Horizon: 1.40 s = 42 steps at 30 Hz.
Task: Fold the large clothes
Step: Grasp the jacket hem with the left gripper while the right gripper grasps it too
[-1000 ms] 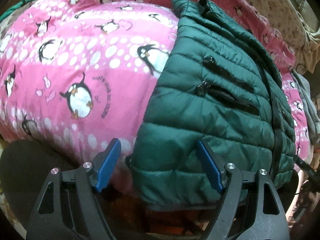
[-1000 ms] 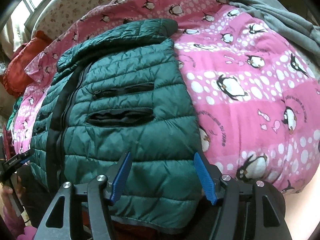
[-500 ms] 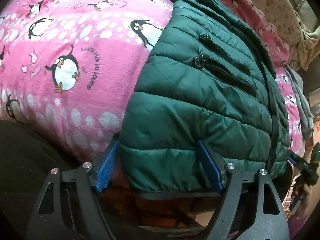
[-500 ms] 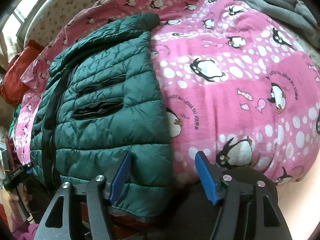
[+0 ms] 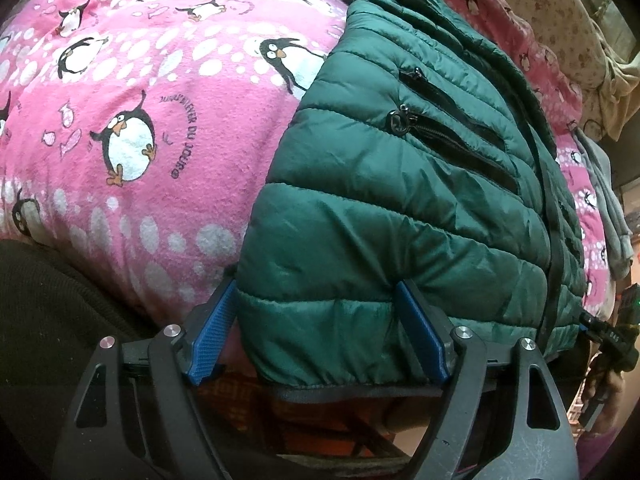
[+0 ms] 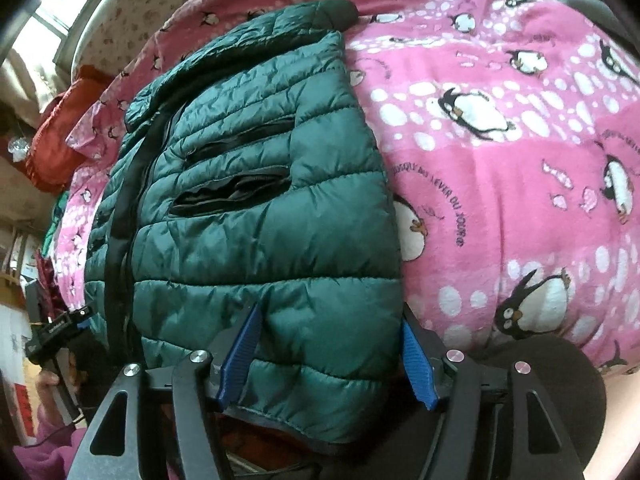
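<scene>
the jacket (image 5: 400, 208) lies on the blanket (image 5: 132, 128), its near hem between each gripper's parted fingers.

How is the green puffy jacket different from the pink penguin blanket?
The green jacket is plain, shiny and quilted in puffy rows; the pink blanket is fuzzy, with penguins and white dots. The jacket has black zippers; the blanket has none. The jacket lies on top; the blanket spreads wider underneath. Both hang over the near edge.
</scene>
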### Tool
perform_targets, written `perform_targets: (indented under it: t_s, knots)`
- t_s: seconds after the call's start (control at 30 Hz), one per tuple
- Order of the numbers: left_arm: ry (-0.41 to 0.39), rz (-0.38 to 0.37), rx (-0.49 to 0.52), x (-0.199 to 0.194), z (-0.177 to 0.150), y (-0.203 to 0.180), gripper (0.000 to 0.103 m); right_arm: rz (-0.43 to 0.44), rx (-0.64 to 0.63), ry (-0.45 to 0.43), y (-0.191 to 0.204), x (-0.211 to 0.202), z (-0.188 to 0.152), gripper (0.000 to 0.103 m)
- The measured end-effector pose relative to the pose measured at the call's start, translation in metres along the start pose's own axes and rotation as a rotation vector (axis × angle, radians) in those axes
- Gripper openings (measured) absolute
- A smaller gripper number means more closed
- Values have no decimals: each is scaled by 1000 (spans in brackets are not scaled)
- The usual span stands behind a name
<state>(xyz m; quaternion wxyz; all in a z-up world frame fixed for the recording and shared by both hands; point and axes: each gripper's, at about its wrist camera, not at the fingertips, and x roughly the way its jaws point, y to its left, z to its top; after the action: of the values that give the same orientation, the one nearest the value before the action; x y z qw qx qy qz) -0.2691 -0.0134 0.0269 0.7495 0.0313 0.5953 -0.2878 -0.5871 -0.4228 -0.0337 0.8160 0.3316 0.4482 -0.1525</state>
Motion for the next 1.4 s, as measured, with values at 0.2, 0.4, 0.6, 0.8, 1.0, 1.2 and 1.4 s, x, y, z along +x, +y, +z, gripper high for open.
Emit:
perform_targets:
  t_s: [0.2, 0.4, 0.6, 0.8, 1.0, 1.2, 1.4]
  knots:
    - [-3, 0, 3, 3, -1, -2, 83, -5, -19, 10, 6, 3, -2, 68]
    - [-7, -20, -13, 5, -4, 1, 84, -21, -48, 18, 13, 13, -3, 73]
    - [-11, -56, 11, -1, -9, 3, 61, -2, -119, -41, 24, 4, -12, 39]
    - [-56, -35, 69, -19, -8, -7, 20, 35, -147, -94, 29, -9, -12, 18]
    - [-103, -67, 88, -39, -1, -14, 16, 178, -112, -183, 30, -41, 2, 15]
    - [-228, -102, 75, -72, 18, -18, 15, 241, -106, -257, 36, -67, 18, 15]
    - [-285, -97, 87, -81, 42, -29, 15, 270, -108, -334, 44, -84, 43, 15]
